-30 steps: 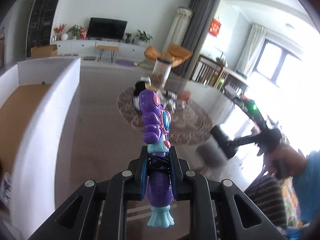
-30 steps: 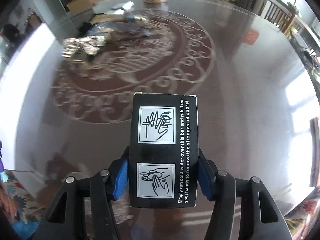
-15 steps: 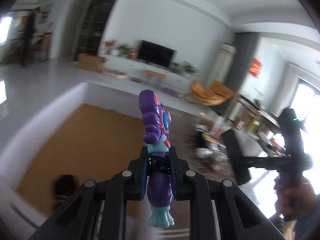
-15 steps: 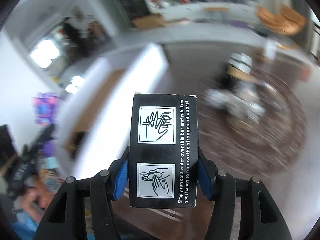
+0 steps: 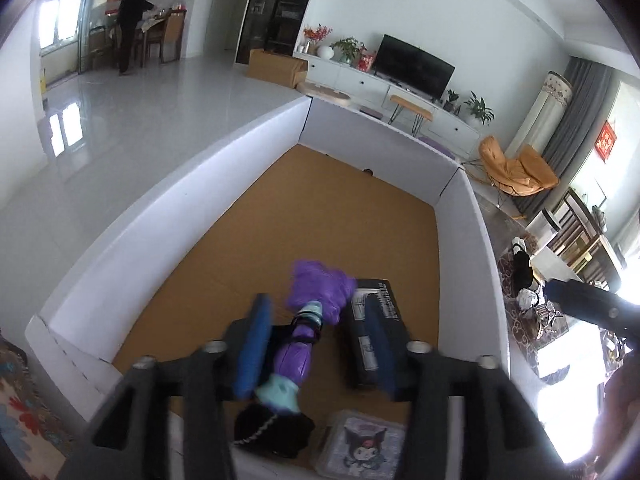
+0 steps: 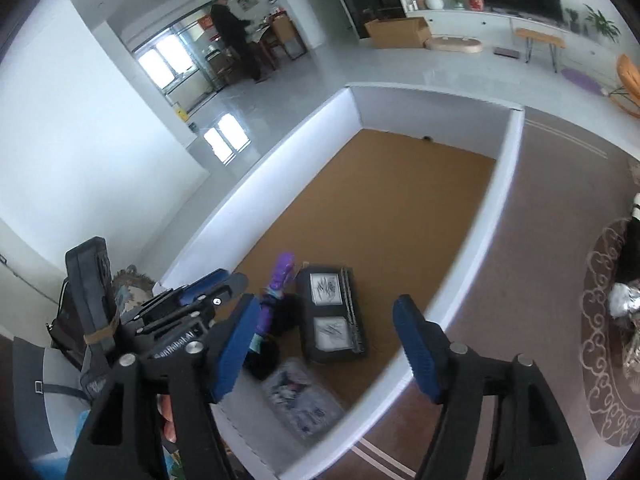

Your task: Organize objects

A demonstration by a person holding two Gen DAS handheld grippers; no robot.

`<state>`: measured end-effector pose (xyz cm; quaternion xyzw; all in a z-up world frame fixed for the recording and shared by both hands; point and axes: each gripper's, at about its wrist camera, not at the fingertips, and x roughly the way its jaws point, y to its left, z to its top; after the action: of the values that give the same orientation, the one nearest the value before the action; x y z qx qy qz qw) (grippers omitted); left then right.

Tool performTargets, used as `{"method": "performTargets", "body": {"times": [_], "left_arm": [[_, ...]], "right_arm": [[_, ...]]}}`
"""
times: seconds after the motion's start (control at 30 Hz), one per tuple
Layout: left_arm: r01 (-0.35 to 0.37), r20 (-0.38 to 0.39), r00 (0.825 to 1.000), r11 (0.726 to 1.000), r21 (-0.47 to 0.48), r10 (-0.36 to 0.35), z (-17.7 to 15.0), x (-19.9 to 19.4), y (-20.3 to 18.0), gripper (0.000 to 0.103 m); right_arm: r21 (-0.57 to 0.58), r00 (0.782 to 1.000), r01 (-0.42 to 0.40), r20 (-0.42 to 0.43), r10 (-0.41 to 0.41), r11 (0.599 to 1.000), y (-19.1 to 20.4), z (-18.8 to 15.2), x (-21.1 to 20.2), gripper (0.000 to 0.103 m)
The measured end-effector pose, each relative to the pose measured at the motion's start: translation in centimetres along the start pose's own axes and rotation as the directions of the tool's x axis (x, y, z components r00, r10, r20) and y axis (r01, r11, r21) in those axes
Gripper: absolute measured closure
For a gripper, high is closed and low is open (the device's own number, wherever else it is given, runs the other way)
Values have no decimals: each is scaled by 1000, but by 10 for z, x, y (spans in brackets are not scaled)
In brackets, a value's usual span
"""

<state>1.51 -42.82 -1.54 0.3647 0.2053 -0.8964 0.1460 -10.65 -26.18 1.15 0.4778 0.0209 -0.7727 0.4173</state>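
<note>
Left wrist view shows one big white box [image 5: 256,148] with a brown cardboard floor, and four things lie in its near end: one purple toy [image 5: 308,320], one black carton [image 5: 372,332], one clear case with a cartoon sticker [image 5: 362,446] and one black fuzzy lump [image 5: 276,426]. The left gripper [image 5: 318,342] hangs over that end with its jaws apart, having just been opening; the toy lies loose between the blue pads [image 5: 254,344], clear of both. Its long axis runs straight ahead along the gripper's own line, light blue tail nearest the tool and purple head farthest, blurred. Just right of the toy the carton lies flat, long axis nearly parallel, partly behind the right-hand pad. The sticker case sits below the right-hand finger, and the lump sits below the toy's tail. Ahead of the tool the brown floor is bare up to the far wall; the side walls stand well off to left and right. From the right wrist view, the right gripper [image 6: 330,344] also stands released, its jaws having just been opening, with nothing between them; it hovers above the near right rim of the box [image 6: 508,184]. The carton [image 6: 332,314] lies below between its fingers, printed panels facing up, long axis pointing away, with the toy [image 6: 276,284] left of it. The left gripper [image 6: 208,292] shows at the left. To the right of the rim runs a brown tabletop [image 6: 532,280].
</note>
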Motion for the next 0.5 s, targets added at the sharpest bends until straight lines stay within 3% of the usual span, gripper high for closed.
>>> {"method": "performTargets", "body": {"times": [0.07, 0.13, 0.23, 0.3, 0.4, 0.5], "left_arm": [[25, 17, 1000, 999, 33, -25, -4, -6, -19, 47], [87, 20, 996, 992, 87, -89, -8, -14, -51, 47], [256, -21, 966, 947, 194, -257, -28, -26, -115, 40], [371, -91, 928, 888, 271, -360, -44, -29, -171, 28], [474, -203, 880, 813, 338, -429, -87, -22, -240, 12], [470, -277, 879, 804, 363, -389, -129, 8, -281, 11]], "right_arm": [[-1, 998, 47, 44, -47, 999, -17, -10, -17, 12], [9, 991, 98, 90, -99, 995, -38, -23, -32, 10], [95, 963, 209, 154, -222, 973, -94, -67, -56, 9], [229, 919, 312, 173, -353, 922, -146, -115, -71, 9], [384, 827, 492, 76, -557, 782, -216, -188, -85, 9], [425, 755, 597, -11, -656, 680, -258, -233, -103, 9]]}}
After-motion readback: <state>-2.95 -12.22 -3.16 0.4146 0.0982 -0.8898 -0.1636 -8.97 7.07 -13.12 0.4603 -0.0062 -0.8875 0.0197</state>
